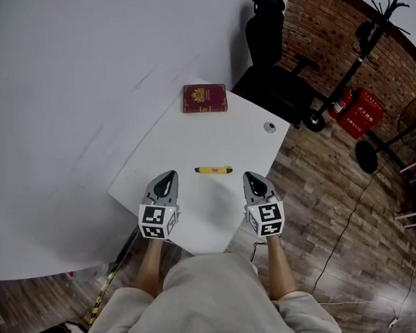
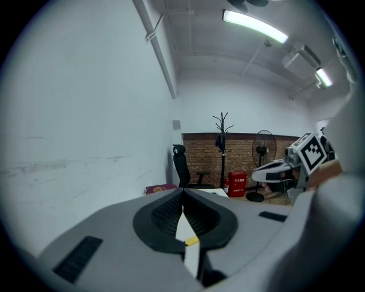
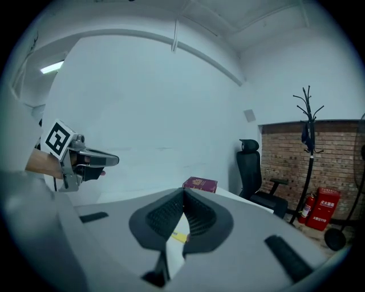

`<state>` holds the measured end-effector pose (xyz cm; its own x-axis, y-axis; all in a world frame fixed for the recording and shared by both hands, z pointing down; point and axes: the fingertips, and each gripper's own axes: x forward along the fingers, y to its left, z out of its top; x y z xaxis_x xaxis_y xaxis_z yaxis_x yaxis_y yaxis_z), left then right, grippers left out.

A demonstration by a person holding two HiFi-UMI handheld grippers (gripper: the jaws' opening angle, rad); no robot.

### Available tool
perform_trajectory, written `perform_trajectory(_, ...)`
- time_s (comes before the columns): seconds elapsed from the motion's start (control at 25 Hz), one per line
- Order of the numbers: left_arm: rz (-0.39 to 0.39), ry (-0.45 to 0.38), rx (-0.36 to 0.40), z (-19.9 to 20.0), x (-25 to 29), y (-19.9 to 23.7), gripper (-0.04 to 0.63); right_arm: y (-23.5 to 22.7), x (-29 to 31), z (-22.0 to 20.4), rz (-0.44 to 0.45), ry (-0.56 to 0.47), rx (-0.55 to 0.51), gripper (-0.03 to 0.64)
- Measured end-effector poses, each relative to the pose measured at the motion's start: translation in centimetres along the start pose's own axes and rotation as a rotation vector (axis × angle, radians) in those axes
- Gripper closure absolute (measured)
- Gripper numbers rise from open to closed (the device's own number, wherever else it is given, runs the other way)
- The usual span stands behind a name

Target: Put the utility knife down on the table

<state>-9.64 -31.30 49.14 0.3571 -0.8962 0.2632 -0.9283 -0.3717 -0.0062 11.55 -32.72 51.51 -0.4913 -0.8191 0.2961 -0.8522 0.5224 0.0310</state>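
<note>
Since the left claw [image 1: 168,174] and the right claw [image 1: 253,176] were both clenched on nothing, pads pressed tip to tip in each claw's own view, the putting-down looked done. The step in hand was, by my reading, only to get clear of the knife [image 1: 213,170]. To do that well, each claw would best go straight back over the near edge of the tabletop [image 1: 216,138], or straight up. Neither should sweep inward, because the knife lay between their lines and a sideways brush could spin or slide it. Opening either claw seemed needless. Both hovered over the near part of the tabletop, one toward each side, apart from the knife and from each other.

The knife lay flat on the white top, just beyond the claw tips. It was about midway between the left and right edges and nearer the near edge than the far one, its length roughly along that near edge. It was slim and yellow, with a small dark bit at its right end; whether the blade was out was too small to tell. It would likely skid easily on so smooth a surface. A red booklet [image 1: 204,98] sat by the far edge, well apart.
</note>
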Motion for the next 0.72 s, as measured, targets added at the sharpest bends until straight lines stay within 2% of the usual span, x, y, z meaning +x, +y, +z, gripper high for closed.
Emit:
perform_trajectory(0.32,0.014,-0.046,0.012,2.1,-0.5,0.2,0.589,-0.8,-0.5,2.8,-0.03,-0.057,-0.019,0.618)
perform_trajectory(0.72,0.024,-0.077,0.023,3.6,-0.7,0.5,0.588,-1.2,-0.7,4.0,-0.04,-0.081,-0.015,0.62)
